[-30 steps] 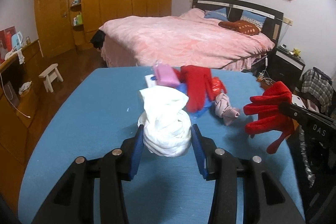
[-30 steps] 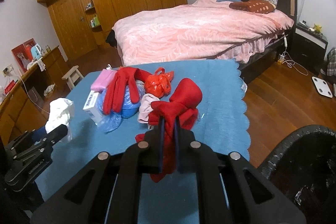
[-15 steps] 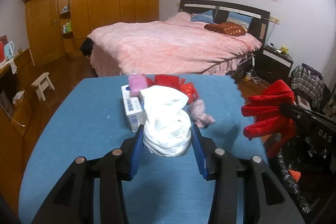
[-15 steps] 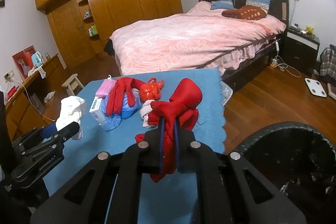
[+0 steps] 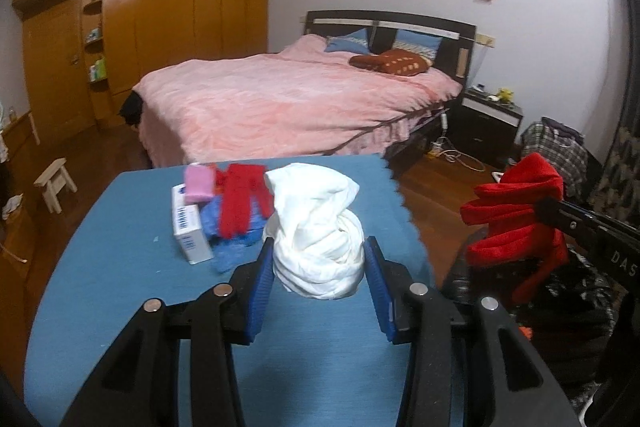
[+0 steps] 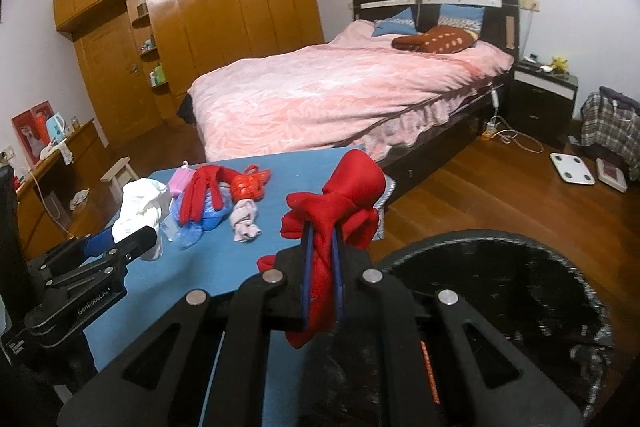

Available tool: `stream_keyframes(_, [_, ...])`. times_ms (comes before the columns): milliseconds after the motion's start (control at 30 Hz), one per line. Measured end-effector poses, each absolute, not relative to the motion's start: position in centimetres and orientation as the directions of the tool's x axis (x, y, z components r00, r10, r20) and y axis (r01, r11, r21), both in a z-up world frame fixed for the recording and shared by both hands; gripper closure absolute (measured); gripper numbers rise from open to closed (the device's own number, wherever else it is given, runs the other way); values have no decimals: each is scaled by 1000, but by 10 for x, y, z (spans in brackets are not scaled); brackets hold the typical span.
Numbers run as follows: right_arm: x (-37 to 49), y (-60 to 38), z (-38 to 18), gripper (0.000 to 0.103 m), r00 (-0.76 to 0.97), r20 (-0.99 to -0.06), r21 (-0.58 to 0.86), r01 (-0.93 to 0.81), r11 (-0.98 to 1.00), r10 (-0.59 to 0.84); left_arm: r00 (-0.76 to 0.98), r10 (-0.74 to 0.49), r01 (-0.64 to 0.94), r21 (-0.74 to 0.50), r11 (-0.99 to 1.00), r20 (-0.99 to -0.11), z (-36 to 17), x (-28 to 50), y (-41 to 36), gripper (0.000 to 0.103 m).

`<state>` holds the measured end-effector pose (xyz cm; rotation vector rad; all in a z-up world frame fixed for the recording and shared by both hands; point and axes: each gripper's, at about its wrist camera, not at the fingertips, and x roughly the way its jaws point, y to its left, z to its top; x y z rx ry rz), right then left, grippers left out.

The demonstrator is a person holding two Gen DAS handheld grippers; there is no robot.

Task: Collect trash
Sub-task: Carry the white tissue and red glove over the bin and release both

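Observation:
My left gripper [image 5: 318, 259] is shut on a knotted white cloth bundle [image 5: 318, 227], held above the blue table [image 5: 120, 267]. My right gripper [image 6: 322, 247] is shut on a red glove [image 6: 340, 203], which hangs at the table's right edge beside the black-lined trash bin [image 6: 500, 307]. The left wrist view shows that same red glove [image 5: 516, 223] over the bin [image 5: 568, 299]. On the table lie another red glove [image 6: 200, 191], a blue bag [image 6: 210, 217], an orange bag [image 6: 250, 185], a pale pink rag [image 6: 245, 221], a pink item [image 5: 198, 183] and a white box [image 5: 190, 231].
A bed with a pink cover [image 6: 340, 95] stands beyond the table. A wooden wardrobe [image 6: 200, 27] lines the back wall, with a small stool [image 6: 120, 173] on the wood floor. A nightstand [image 6: 544, 95], a scale [image 6: 572, 167] and a plaid bag [image 6: 612, 127] are at the right.
Both grippers have risen and swung right with their loads. The red glove went from over the table to beside the bin, which has come into full view. Neither grip changed.

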<state>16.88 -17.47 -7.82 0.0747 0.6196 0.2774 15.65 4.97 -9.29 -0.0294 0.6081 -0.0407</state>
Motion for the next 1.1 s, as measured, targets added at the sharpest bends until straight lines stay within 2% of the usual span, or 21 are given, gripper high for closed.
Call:
stream_keyframes(600, [127,-279,-91,95,805,-587,115,-17,993,81,776,-283,293,-75,953,-564,-96,156,-64,59])
stream_keyframes(967, [116,-322,-106,94,794,-608,104,77,992,2,736,-368,395,-81,915,-569,-105,158,-117,58])
stream_keyframes(1067, [113,-327,-110,91,790,-614,99,88,991,-9,720,-392,421,-90,903,-572,-106,160,-126,53])
stream_keyframes(1100, [113,-328,-112,88,787,-617,92,93,991,-17,717,-397,427,-89,900,-573,-107,160,-129,47])
